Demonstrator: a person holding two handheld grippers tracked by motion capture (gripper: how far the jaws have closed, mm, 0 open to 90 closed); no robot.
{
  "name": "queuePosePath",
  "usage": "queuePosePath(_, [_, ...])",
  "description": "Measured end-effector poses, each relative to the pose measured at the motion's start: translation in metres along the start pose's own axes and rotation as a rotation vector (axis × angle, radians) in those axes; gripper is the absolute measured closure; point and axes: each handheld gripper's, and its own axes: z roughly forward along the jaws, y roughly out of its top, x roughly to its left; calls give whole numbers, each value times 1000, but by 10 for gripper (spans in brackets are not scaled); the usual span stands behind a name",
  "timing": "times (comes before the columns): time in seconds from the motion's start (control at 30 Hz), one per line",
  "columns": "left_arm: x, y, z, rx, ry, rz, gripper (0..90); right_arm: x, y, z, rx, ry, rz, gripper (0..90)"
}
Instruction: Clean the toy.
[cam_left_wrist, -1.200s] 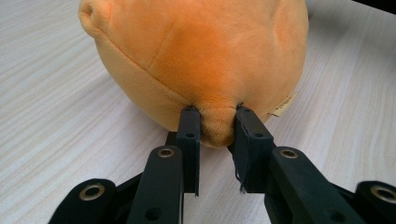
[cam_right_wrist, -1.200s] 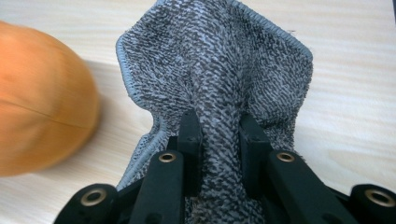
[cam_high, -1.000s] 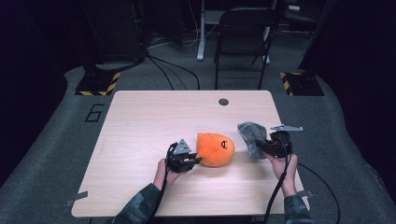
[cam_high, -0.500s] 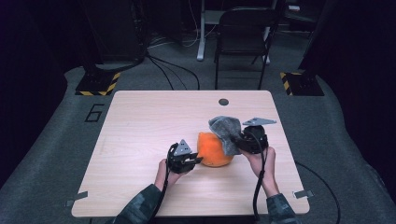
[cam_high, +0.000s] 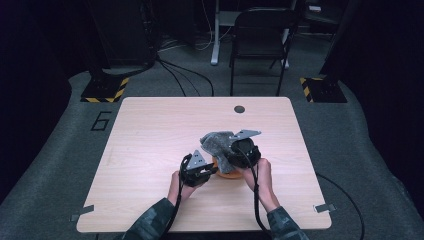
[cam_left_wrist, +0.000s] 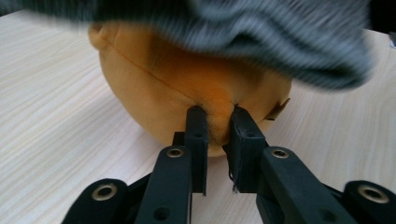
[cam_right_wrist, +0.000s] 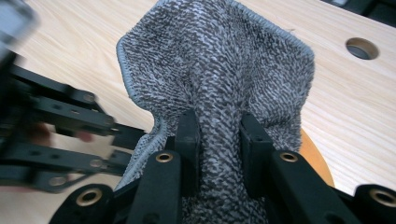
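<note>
**Now the cloth covers the orange ball**

Now we see our right gripper (cam_high: 235, 152) carried in from the right, its fingers (cam_right_wrist: 189, 135) clamped on a fold of grey cloth (cam_right_wrist: 219, 65) that spreads ahead of them and hangs over the orange plush ball (cam_left_wrist: 187, 88). Our left gripper (cam_left_wrist: 217, 126) has just been closing; its narrow fingers (cam_left_wrist: 196, 126) pinch the ball's soft skin on the wooden table (cam_high: 150, 130). We judge wiping or wrapping can begin.
</note>
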Motion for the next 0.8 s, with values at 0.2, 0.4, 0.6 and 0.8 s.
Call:
queuePosePath(0.2, [-3, -1, 1, 0, 5, 16, 815, 2, -7, 13, 30, -41, -42, 738])
queuePosePath(0.4, [-4, -1, 2, -2, 5, 19, 812, 2, -10, 16, 32, -60, -71, 739])
queuePosePath(0.6, [-5, -1, 2, -8, 4, 26, 812, -1, -12, 13, 42, -63, -82, 742])
queuePosePath(0.8, [-5, 0, 2, -2, -4, 32, 812, -6, -14, 9, 42, -64, -64, 742])
